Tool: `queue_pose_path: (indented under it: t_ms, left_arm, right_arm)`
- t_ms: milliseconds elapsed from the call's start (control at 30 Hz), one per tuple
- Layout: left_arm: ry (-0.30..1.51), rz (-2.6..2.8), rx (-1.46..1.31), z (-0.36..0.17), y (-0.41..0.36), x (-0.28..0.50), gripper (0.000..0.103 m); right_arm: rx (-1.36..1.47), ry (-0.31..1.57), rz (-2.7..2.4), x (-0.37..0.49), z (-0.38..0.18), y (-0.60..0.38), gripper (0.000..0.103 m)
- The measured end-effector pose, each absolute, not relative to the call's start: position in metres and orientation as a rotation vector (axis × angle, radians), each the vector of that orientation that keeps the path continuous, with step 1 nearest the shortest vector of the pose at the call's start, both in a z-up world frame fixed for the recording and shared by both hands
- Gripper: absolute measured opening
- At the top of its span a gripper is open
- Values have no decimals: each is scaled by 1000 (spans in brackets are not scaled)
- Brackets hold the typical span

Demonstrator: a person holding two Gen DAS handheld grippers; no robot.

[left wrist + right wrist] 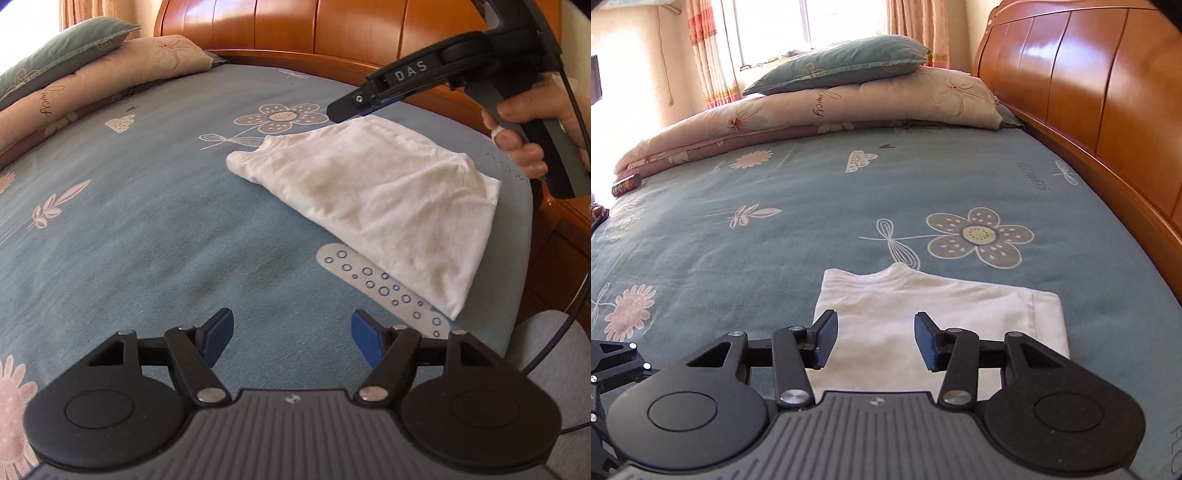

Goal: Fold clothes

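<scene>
A white garment (pixel 373 195) lies folded into a flat packet on the blue flowered bedsheet (pixel 147 221), near the bed's right side. My left gripper (pixel 291 338) stands open above bare sheet, short of the packet's near corner, with nothing between its fingers. In the left wrist view, my right gripper (pixel 351 105) hovers over the packet's far edge, held by a hand (pixel 528 122). From the right wrist view, the same garment (pixel 923 310) lies under my right gripper (pixel 875 341), whose jaws stand apart above the cloth without pinching it.
A wooden headboard (pixel 1089 85) runs along the right. A folded pink quilt (pixel 812 114) with a blue pillow (pixel 842 62) on top sits at the far end. A small dark can (pixel 626 184) lies by the quilt's left end. The bed edge (pixel 524 221) drops off beside the garment.
</scene>
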State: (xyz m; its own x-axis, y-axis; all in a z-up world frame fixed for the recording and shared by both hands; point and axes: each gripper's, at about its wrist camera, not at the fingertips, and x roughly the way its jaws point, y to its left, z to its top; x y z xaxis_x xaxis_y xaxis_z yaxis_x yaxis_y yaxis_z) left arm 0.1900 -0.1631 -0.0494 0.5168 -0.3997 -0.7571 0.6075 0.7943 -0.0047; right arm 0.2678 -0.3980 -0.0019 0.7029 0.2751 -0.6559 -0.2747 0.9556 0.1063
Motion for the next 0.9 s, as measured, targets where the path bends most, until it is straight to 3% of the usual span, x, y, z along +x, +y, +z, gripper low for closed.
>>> queue_pose_path:
  t_ms: [200,333,567,833,900]
  left_arm:
    - [835,-559,169,-53,-116,205,75]
    - [828,-566,139,-54,-101,209,75]
    - [798,-597,116,-54,-99,209,76]
    - [788,-594,116,-44,-92,199,76]
    - [786,-587,111,-42,-87,200,80]
  right_arm:
    - [-121,819,282,326,-49,-342,38]
    - [-106,847,261,338,-73,-334,38]
    - [-34,795,260,339,-44,-344,38]
    - [-10,854,243,361,-60,-328,38]
    - [10,820,259,349,-44,-336,39]
